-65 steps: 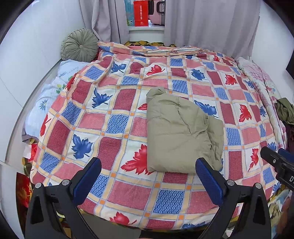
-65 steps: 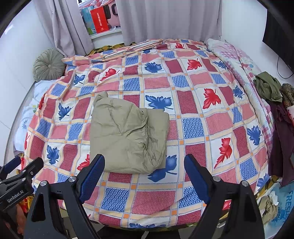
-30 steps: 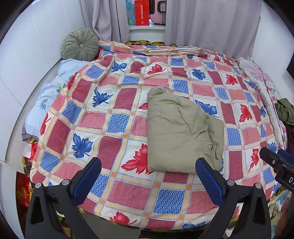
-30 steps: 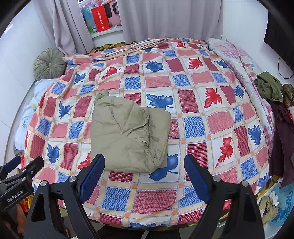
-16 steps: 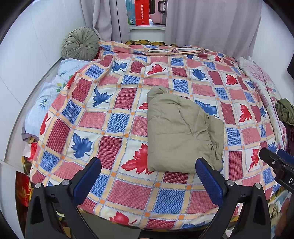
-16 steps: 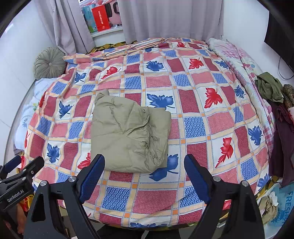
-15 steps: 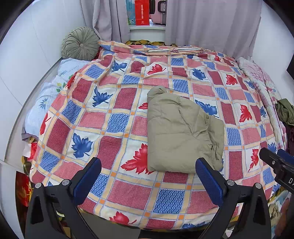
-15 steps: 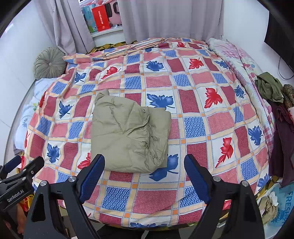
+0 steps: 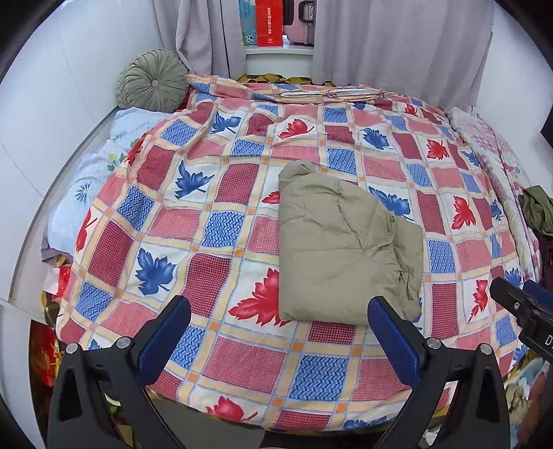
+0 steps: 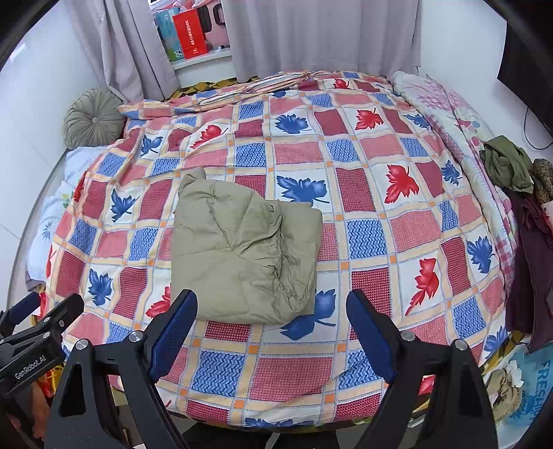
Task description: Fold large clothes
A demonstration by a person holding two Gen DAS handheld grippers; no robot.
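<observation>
Jacket (image 9: 345, 248) lies folded mid-bed (image 9: 242, 366), apart from both claws. Left claw (image 9: 276, 331) and right claw (image 10: 273, 324) hang wide, empty, at 6 o'clock; fold looks finished.

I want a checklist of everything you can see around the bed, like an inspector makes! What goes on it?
Surface: bed under a checked leaf-print quilt, a bit rumpled at the far end.
Job's things: folded olive-green puffy garment lying on the quilt, touched by neither gripper.
Clutter: heap of dark clothes at the bed's right edge; bags on the floor by the foot.
Grippers: left gripper and right gripper both open and empty, held over the near edge.
Cables: one thin black cable on the right wall.
Surroundings: round green cushion, grey curtains, red box on the windowsill.
</observation>
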